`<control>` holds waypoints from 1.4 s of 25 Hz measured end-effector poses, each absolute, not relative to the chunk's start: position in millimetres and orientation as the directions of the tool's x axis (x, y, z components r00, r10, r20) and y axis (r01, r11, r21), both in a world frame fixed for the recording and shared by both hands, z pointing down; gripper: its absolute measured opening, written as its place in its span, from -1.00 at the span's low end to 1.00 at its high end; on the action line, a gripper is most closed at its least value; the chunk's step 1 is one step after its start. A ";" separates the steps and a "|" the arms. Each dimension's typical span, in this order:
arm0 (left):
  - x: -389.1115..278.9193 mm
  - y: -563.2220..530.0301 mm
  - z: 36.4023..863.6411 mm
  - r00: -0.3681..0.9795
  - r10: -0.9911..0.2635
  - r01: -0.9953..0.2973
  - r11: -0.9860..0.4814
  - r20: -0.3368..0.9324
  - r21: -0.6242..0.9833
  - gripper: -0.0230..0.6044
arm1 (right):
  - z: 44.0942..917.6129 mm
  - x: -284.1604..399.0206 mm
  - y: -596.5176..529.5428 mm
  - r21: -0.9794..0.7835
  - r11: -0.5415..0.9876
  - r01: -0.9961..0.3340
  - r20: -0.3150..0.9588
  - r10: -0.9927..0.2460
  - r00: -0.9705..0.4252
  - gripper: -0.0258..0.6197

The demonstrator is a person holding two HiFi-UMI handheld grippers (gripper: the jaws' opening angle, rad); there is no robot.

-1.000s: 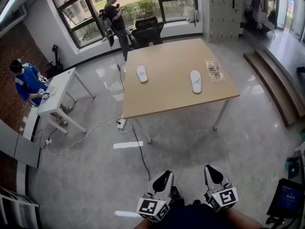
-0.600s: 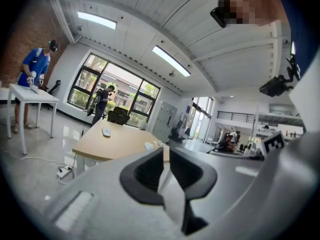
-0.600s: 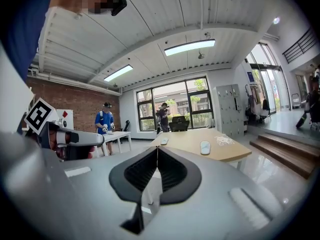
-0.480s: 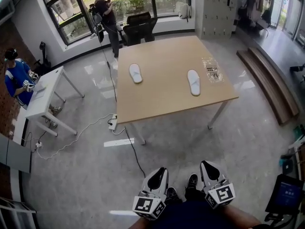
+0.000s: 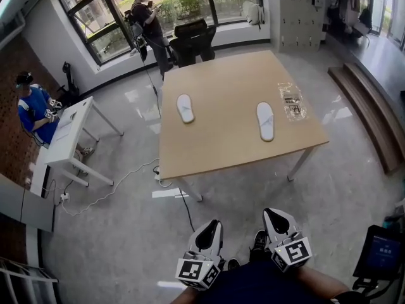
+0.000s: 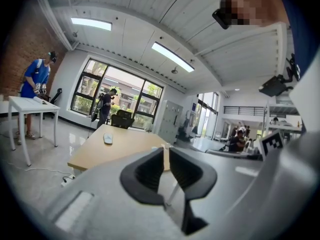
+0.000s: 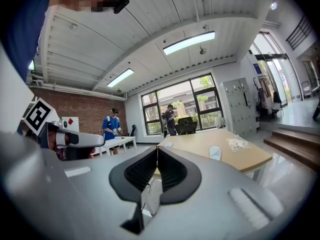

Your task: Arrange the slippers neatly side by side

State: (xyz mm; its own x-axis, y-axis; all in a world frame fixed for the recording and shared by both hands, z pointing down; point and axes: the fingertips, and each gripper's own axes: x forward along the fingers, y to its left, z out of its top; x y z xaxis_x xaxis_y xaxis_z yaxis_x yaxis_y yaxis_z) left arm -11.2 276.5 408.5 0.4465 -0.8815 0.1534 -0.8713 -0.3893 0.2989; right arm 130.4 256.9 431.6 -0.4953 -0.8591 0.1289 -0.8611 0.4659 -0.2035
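Note:
Two white slippers lie apart on the wooden table [image 5: 209, 151]: the left slipper [image 5: 185, 107] toward the table's left side, the right slipper [image 5: 265, 120] toward its right. Both grippers hang low by the person's body, well short of the table. My left gripper [image 5: 212, 228] is shut with nothing between its jaws, and my right gripper [image 5: 278, 218] is shut and empty too. The left gripper view shows one slipper [image 6: 108, 139] far off on the table [image 6: 95, 156]. In the right gripper view a slipper [image 7: 214, 152] lies near the table's front edge.
A clear plastic bag [image 5: 292, 100] lies on the table's right side. A black office chair [image 5: 194, 40] stands behind the table, a person [image 5: 149, 21] next to it. A white side table [image 5: 66, 132] with another person [image 5: 35, 113] is at left. Cables [image 5: 114, 182] run over the floor.
The head camera has shifted, so the table sits slightly differently in view. Both grippers stay low by the body and shut. The slippers have not moved.

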 end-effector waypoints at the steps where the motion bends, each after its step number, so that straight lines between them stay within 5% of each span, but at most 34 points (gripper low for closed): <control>1: -4.9 269.3 405.9 0.446 -0.882 -0.872 -0.390 0.152 0.294 -0.81 | 429.2 135.0 248.5 -0.204 0.475 -0.856 0.119 -0.856 -0.503 -0.89; 14: 36.8 209.5 400.2 0.402 -0.899 -0.895 -0.345 0.176 0.281 -0.81 | 429.6 176.1 180.2 -0.242 0.514 -0.823 0.093 -0.832 -0.547 -0.89; 35: -42.4 51.0 414.6 0.454 -0.879 -0.856 -0.386 0.145 0.344 -0.81 | 435.8 104.6 30.9 -0.185 0.442 -0.878 0.173 -0.864 -0.472 -0.89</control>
